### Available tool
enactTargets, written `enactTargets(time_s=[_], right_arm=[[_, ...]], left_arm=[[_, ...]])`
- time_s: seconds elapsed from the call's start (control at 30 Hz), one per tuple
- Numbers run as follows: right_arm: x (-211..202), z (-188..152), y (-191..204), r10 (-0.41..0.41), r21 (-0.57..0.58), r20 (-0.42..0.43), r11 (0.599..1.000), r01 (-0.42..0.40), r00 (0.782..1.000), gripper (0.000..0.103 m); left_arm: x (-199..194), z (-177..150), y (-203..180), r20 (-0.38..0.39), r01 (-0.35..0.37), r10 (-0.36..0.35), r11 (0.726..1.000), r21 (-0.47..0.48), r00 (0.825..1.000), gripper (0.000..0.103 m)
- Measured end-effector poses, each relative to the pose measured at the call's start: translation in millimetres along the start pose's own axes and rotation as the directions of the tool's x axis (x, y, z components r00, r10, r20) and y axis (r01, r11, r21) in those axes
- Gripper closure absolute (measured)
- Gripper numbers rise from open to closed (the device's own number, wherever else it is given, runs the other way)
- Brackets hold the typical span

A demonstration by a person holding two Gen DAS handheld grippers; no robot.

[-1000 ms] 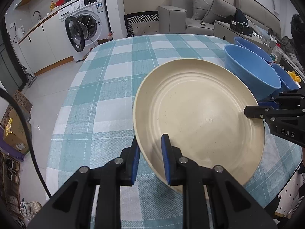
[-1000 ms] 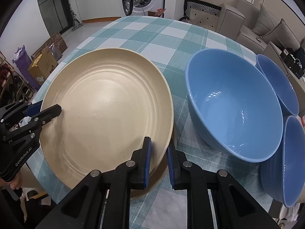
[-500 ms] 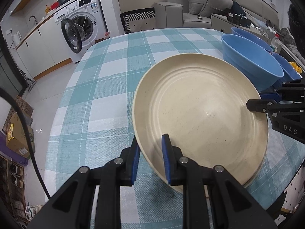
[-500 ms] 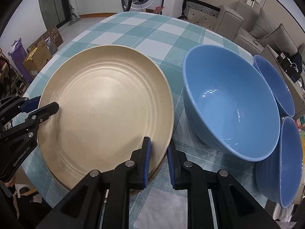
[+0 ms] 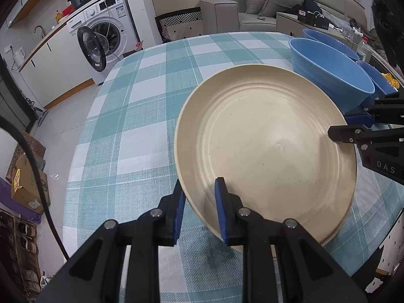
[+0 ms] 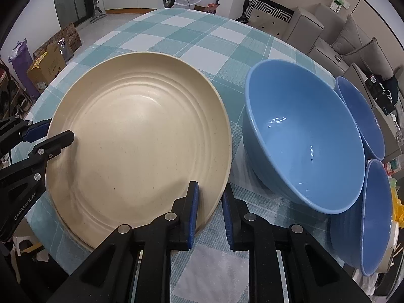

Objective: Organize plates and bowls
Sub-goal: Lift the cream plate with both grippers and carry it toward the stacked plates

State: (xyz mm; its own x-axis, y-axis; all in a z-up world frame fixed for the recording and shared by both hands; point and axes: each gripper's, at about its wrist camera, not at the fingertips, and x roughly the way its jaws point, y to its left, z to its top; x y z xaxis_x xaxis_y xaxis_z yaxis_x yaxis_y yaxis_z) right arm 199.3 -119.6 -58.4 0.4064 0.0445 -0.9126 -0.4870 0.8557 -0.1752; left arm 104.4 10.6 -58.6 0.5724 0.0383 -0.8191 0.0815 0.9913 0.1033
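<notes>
A large cream plate [image 5: 265,146] lies over a second cream plate, whose rim [image 5: 337,236] peeks out beneath it. My left gripper [image 5: 199,192] is shut on the top plate's near rim, one blue pad inside and one outside. My right gripper [image 6: 209,192] is shut on the opposite rim of the same plate [image 6: 141,139]. Each gripper shows in the other's view: the right gripper [image 5: 353,123] and the left gripper [image 6: 56,131]. A big blue bowl [image 6: 303,141] stands just right of the plates, apart from them.
Two smaller blue bowls [image 6: 361,116] [image 6: 376,217] stand beside the big one near the table's right edge. The teal checked tablecloth [image 5: 141,116] stretches away to the left and far side. Boxes [image 5: 27,186] sit on the floor below the table edge.
Both grippers keep their hold on the cream plate. The plate and both views have tilted and shifted slightly; the bowls have not moved.
</notes>
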Motion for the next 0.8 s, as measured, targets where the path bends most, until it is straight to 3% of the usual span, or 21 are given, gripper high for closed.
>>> enactTargets(time_s=[0.8], right_arm=[[9, -6, 7, -0.034, -0.045, -0.033, 0.998, 0.032, 0.999, 0.084]], left_arm=[[3, 1, -3, -0.012, -0.011, 0.012, 0.999, 0.046, 1.0, 0.08]])
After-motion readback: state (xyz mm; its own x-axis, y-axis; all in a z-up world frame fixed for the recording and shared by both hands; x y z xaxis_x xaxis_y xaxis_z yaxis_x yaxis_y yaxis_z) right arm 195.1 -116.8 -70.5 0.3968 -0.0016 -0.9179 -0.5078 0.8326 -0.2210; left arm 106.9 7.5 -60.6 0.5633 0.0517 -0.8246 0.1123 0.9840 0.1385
